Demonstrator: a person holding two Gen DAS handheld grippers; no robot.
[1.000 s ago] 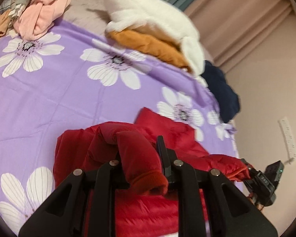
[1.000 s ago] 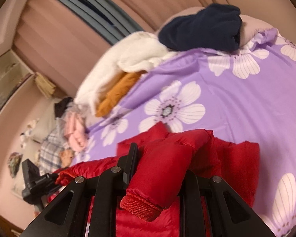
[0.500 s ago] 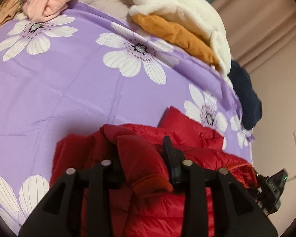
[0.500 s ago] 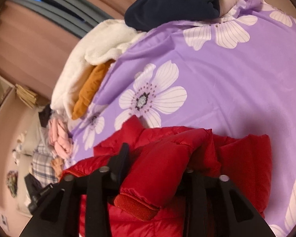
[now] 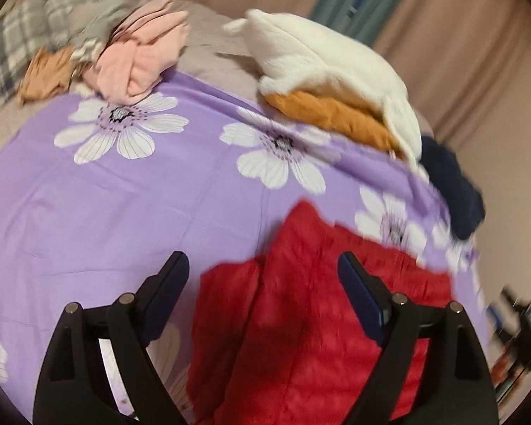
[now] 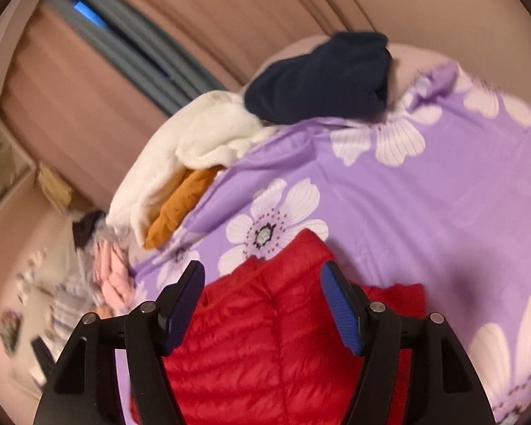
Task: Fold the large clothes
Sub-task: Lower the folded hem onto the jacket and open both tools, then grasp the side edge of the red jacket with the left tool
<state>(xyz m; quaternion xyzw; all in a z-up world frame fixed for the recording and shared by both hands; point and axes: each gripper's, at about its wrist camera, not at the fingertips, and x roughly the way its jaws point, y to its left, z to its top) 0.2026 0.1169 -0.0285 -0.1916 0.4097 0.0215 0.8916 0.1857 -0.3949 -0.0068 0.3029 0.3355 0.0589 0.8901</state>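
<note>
A red puffer jacket (image 5: 308,326) lies on the purple flowered bedspread (image 5: 124,205), its sleeves folded over the body. My left gripper (image 5: 263,276) hovers above the jacket's left part, jaws opening, pads clear of the fabric. In the right wrist view the same jacket (image 6: 265,336) lies below my right gripper (image 6: 262,283), whose jaws are also opening with nothing pressed between the blue pads. Both views are blurred by motion.
A white fleece (image 5: 329,71) over an orange garment (image 5: 336,120) lies at the bed's far side, a navy garment (image 5: 453,191) beside it. Pink clothes (image 5: 141,63) and plaid fabric (image 5: 7,56) are piled far left. Curtains (image 6: 230,17) hang behind the bed.
Both grippers let go of the red sleeve cuffs they held and opened wide. The sleeves now lie flat on the jacket. Both grippers pulled back and tilted up a little.
</note>
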